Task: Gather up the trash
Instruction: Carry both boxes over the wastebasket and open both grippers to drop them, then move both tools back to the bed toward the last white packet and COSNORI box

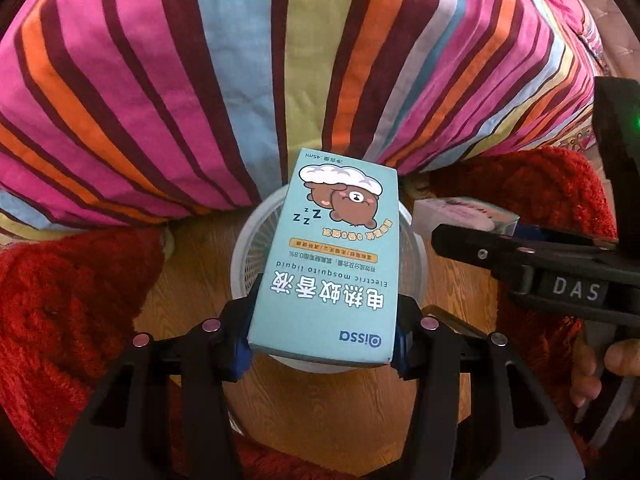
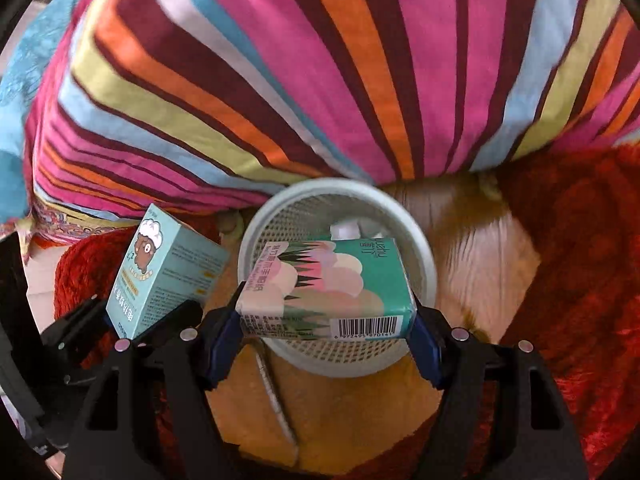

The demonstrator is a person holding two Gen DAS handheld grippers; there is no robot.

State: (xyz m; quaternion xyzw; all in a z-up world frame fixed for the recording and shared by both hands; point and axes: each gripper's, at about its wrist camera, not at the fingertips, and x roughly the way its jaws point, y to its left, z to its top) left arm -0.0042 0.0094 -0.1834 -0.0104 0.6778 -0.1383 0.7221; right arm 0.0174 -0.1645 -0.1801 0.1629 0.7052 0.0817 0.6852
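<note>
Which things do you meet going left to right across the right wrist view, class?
Mosquito box → tissue pack → basket → red rug.

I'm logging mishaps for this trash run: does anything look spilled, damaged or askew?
Nothing stands out. Left tool grips an intact mosquito liquid box, right tool an intact tissue pack, both over the upright basket.

Both wrist views look steeply down, close over the white mesh basket point(image 1: 412, 248) point(image 2: 424, 256) on wood floor point(image 1: 192, 280) point(image 2: 480, 256), facing the striped bedding point(image 1: 200, 80) point(image 2: 320, 60). Right view sits further right; each catches the other's gripper at its edge.
</note>
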